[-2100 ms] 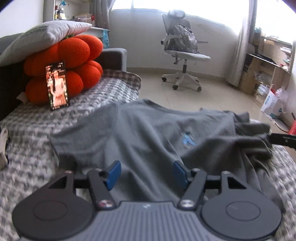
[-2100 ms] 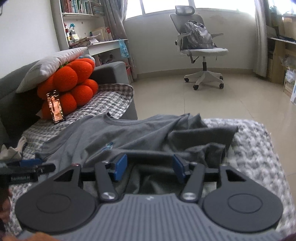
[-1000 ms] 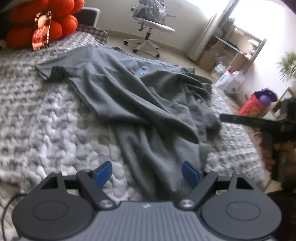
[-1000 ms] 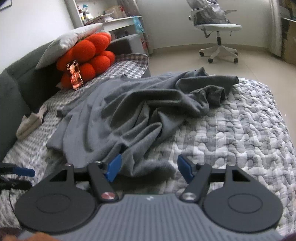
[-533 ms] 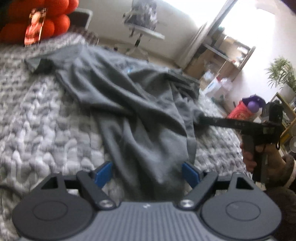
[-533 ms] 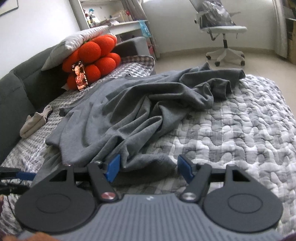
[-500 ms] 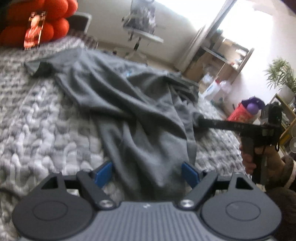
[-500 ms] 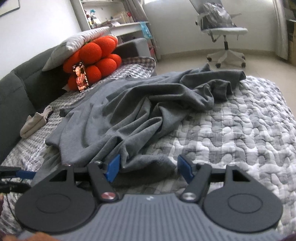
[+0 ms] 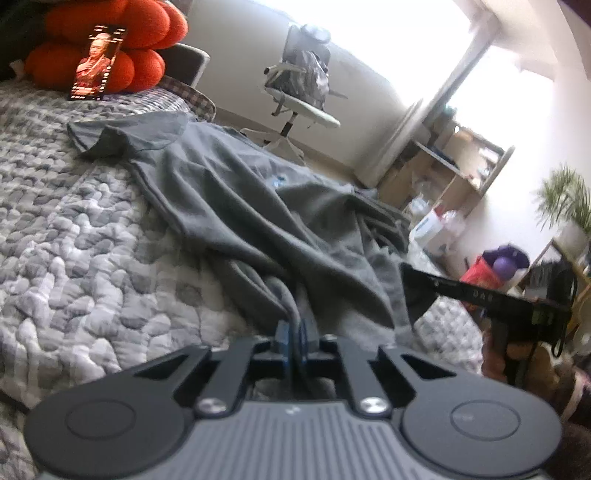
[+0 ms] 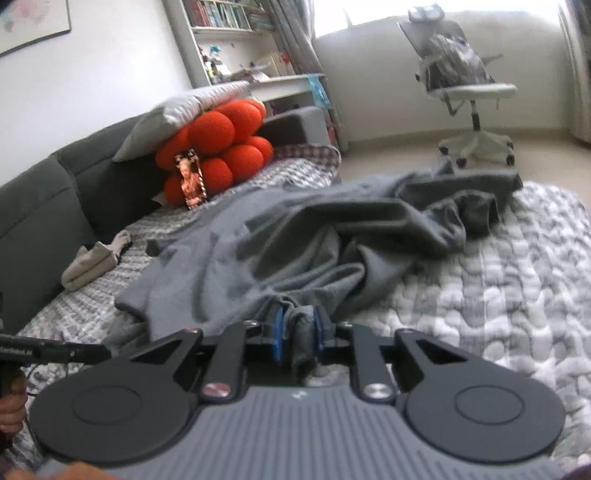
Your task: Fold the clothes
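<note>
Left gripper (image 9: 294, 336) just clamped tight on the shirt (image 9: 236, 206) hem; right gripper (image 10: 297, 334) closed, pinching a thicker fold.

You're in a lived-in home bedroom-study: quilted grey bed (image 10: 517, 258), dark sofa (image 10: 44, 195) with orange cushion (image 10: 221, 147), bookshelves (image 10: 229, 22), white swivel chair (image 10: 472, 92) carrying a backpack, potted plant (image 9: 569, 199) by bright windows.

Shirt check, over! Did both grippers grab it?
Left gripper shut on shirt hem. Right gripper shut on bunched hem. Jaws just closed. Nothing in the way.
</note>
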Motion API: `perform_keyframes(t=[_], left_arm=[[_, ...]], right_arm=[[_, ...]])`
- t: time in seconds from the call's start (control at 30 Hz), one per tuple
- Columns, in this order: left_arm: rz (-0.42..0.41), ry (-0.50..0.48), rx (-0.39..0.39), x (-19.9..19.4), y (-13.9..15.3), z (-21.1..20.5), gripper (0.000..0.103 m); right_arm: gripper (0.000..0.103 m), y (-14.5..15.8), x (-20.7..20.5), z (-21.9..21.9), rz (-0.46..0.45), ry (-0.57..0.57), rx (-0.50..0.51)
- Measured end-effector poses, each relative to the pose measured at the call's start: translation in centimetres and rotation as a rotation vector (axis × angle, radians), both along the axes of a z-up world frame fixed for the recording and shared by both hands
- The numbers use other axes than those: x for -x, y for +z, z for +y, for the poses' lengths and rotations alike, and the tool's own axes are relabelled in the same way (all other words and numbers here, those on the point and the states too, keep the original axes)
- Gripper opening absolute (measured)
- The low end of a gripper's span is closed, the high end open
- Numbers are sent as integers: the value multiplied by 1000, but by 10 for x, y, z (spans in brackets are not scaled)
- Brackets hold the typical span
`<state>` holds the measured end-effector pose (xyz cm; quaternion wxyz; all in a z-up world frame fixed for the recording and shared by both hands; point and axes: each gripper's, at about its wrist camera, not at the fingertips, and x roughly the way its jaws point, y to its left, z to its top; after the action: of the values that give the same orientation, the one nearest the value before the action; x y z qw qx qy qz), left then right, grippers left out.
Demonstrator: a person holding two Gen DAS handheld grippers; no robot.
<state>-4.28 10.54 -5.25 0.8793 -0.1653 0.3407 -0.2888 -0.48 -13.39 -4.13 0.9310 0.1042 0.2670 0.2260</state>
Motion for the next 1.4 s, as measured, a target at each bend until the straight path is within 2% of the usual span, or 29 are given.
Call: perform_keyframes(t=[0.2, 0.37, 0.57, 0.7, 0.97, 1.07, 1.3, 1.4], left_arm=[[-3, 34, 54, 4, 18, 18, 4], [-7, 69, 46, 11, 31, 32, 4], [12, 100, 14, 19, 38, 44, 4], [37, 119, 0, 23, 36, 51, 4], [116, 110, -43, 30, 24, 49, 4], [116, 109, -68, 37, 27, 48, 4], [112, 57, -91, 45, 33, 52, 4], [113, 73, -87, 45, 33, 58, 11]], right_arm=[[18, 29, 19, -12, -37, -11, -20], [17, 52, 42, -30, -55, -41, -47], [17, 63, 72, -43, -54, -68, -16], [17, 57, 89, -53, -24, -104, 9], [17, 28, 101, -81, 97, -187, -6], [17, 18, 103, -82, 139, -202, -7], [18, 14, 105, -81, 164, -205, 3], [22, 16, 103, -78, 165, -203, 14]])
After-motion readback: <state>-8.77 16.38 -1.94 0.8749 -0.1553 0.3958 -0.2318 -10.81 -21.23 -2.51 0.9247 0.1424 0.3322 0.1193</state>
